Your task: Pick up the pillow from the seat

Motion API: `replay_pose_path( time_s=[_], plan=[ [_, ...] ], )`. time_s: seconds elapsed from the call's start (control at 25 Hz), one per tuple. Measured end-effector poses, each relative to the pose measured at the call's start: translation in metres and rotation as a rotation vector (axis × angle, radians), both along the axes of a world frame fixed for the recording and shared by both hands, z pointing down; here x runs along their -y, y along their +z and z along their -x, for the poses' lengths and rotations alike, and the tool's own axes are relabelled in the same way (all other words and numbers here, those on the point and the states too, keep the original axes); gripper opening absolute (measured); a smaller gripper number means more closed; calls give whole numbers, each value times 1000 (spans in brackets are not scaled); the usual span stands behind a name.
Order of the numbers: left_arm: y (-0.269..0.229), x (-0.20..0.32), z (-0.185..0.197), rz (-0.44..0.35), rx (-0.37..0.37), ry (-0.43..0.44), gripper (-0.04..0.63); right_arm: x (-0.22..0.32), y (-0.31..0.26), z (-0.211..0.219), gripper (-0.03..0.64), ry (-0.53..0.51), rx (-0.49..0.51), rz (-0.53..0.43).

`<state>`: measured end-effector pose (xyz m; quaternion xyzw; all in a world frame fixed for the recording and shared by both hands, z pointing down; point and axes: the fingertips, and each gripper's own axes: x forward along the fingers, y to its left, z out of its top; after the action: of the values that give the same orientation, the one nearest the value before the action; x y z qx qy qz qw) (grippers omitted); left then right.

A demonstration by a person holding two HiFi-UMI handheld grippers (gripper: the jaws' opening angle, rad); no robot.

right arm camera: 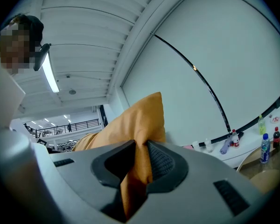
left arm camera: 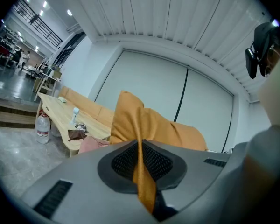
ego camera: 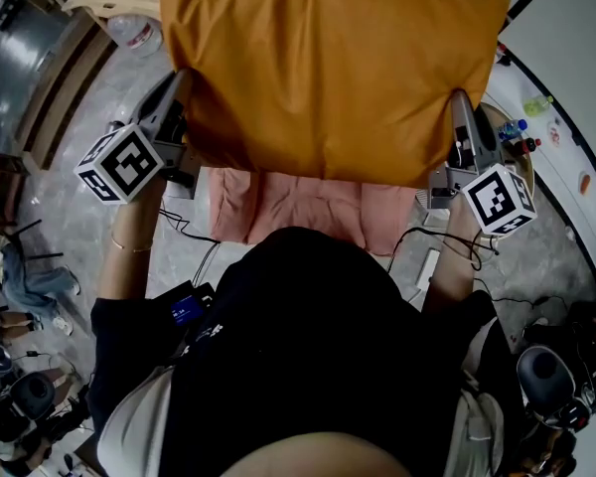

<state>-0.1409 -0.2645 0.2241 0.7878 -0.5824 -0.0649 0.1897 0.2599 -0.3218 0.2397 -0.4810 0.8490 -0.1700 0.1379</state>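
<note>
Head view: an orange pillow (ego camera: 328,68) hangs lifted above a pink seat cushion (ego camera: 308,207) and grey stone floor (ego camera: 74,217), the left gripper (ego camera: 182,87) and right gripper (ego camera: 461,102) pinching its side edges. Left gripper view: jaws clenched on a thin fold, a wooden table (left arm camera: 60,118) beside white wall panels (left arm camera: 144,87). Right gripper view: jaws clamped on a thicker fold, bottles (right arm camera: 265,148) lining a ledge

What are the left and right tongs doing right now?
Left tongs: shut on the orange pillow, gripping its edge.
Right tongs: shut on the same pillow's other side.
</note>
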Motion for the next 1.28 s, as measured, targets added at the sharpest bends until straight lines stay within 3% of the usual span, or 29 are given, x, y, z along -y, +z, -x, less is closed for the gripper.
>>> replay_pose_path(
  time_s=[1.28],
  plan=[
    [-13,-4,4,-31,-22,-3,26,-1,-13,3,92,-2,7,-24]
  ],
)
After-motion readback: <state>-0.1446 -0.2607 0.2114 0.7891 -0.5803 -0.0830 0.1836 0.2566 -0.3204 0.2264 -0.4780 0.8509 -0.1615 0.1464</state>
